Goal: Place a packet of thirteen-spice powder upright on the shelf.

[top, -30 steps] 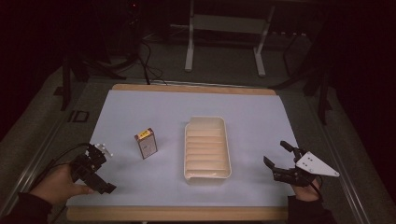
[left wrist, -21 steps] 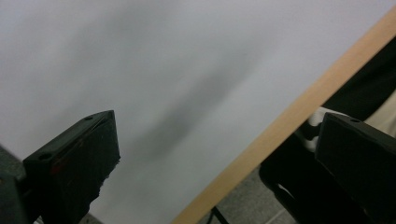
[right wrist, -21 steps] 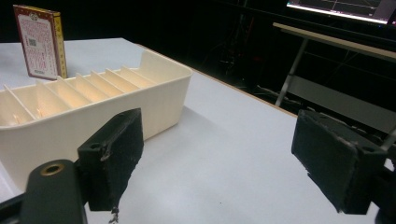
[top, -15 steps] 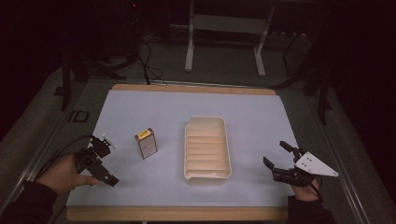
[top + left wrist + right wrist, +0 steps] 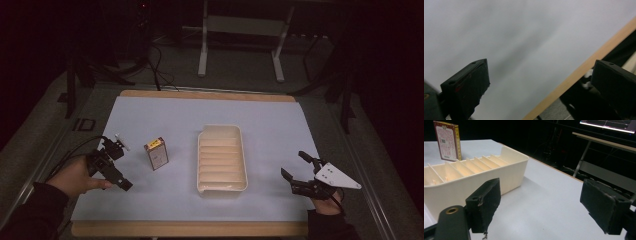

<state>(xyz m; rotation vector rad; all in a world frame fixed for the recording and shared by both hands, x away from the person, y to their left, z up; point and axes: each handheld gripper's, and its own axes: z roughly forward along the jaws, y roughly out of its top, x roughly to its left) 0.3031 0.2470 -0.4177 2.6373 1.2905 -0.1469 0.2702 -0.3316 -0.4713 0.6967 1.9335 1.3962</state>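
A pale blue mat covers the wood-edged desk [image 5: 200,229] in a dark room; the small box [image 5: 156,153] stands upright, both hand-held grippers [image 5: 113,161] [image 5: 295,176] released

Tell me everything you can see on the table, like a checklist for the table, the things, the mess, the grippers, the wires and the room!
Surface: pale blue sheet over a wooden table, edge strip bare along the near side.
Job's things: small box standing upright; cream tray with divider ribs, apart from the box, nothing seen in it.
Clutter: nothing seen.
Grippers: left gripper open, beside the box, not touching; right gripper open, right of the tray, holding nothing.
Cables: black cable trails from the left gripper.
Surroundings: dark room, metal stand behind the table.
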